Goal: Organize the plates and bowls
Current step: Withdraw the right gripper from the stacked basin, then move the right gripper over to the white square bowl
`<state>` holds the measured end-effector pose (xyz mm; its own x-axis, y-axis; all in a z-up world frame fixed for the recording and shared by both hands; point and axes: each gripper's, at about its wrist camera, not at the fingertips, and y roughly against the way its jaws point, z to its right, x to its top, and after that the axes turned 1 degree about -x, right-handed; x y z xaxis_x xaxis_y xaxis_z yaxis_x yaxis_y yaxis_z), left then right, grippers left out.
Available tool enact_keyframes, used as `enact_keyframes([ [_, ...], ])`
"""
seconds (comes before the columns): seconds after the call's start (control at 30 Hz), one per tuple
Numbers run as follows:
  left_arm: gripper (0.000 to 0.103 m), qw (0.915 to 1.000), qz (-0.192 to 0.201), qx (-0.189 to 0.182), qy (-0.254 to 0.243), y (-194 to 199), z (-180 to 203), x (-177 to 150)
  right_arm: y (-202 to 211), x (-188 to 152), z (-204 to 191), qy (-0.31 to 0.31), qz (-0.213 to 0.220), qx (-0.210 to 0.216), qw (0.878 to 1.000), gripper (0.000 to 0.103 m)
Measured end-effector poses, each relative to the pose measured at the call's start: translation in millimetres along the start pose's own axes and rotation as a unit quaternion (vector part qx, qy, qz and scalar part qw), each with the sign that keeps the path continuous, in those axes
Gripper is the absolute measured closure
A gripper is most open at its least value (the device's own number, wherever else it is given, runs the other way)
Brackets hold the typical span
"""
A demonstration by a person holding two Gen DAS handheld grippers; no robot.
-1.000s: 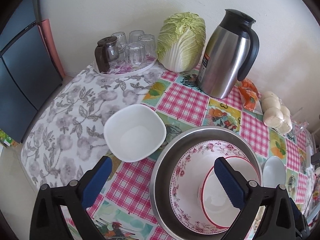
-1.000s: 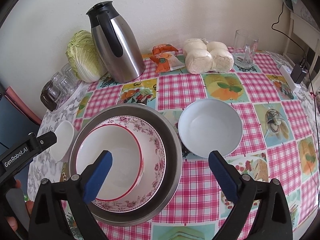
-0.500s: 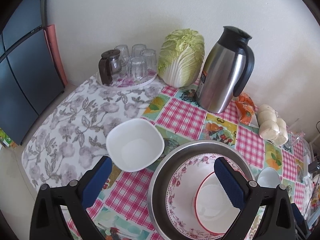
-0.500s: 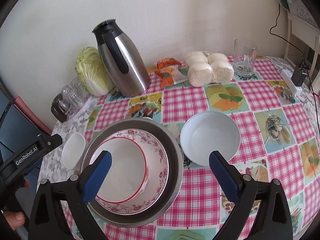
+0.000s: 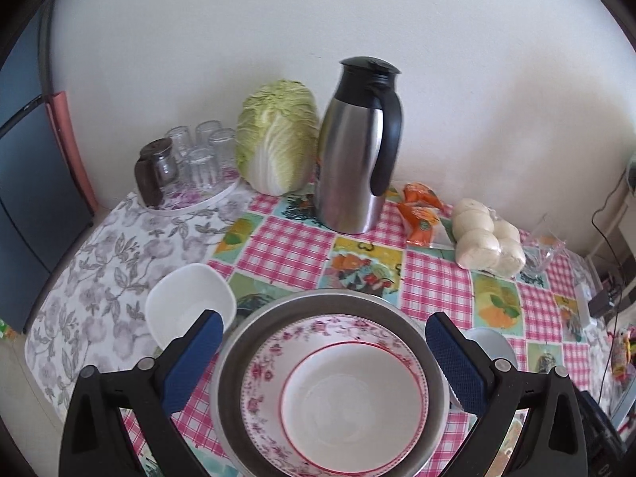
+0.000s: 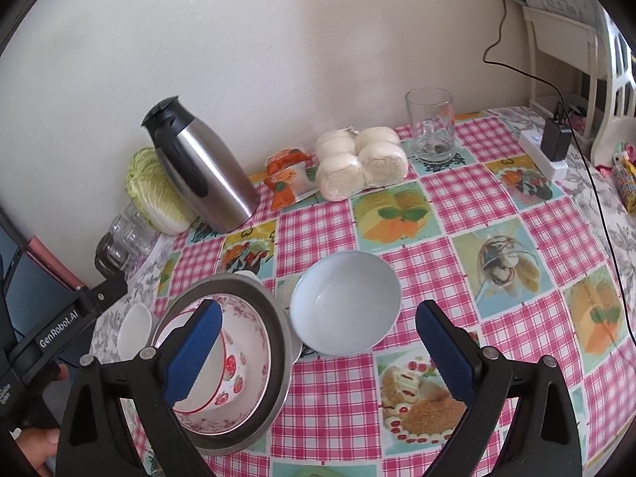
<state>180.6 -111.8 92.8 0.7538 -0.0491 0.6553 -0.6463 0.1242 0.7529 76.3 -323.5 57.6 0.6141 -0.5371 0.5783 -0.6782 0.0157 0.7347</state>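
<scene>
A steel basin [image 5: 238,342] holds a pink floral bowl [image 5: 262,373] with a red-rimmed white bowl [image 5: 353,397] inside it. My left gripper [image 5: 324,353] is open and empty above this stack. A square white bowl [image 5: 179,302] sits to its left. In the right wrist view the stack [image 6: 254,314] is at lower left and a round pale bowl [image 6: 346,302] sits beside it. My right gripper [image 6: 318,346] is open and empty, raised in front of that pale bowl. The pale bowl's edge shows in the left wrist view [image 5: 497,342].
A steel thermos [image 5: 357,151], a cabbage [image 5: 278,139], a tray of glasses [image 5: 190,159], orange packets [image 5: 421,210], bagged buns [image 5: 485,238] and a glass mug [image 6: 431,127] stand along the back wall. A power strip [image 6: 544,155] lies at the right table edge.
Both grippers have pulled back and up, so the table looks farther away. My left view has swung right, centring on the basin stack. No object has moved.
</scene>
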Motion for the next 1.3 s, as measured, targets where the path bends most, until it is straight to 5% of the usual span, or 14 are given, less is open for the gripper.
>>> enact_keyframes([
  [0.5, 0.0, 0.9962, 0.033, -0.061, -0.052, 2, 68, 14, 18, 23, 70, -0.054, 0.041, -0.029, 0.997, 0.005],
  [0.93, 0.0, 0.9907, -0.022, -0.084, -0.105, -36, 116, -3, 0, 27, 103, -0.063, 0.022, -0.048, 0.997, 0.005],
  [1.3, 0.0, 0.9885, -0.068, -0.09, -0.101, -72, 122, -13, -37, 19, 104, -0.05, -0.021, -0.059, 0.997, 0.005],
])
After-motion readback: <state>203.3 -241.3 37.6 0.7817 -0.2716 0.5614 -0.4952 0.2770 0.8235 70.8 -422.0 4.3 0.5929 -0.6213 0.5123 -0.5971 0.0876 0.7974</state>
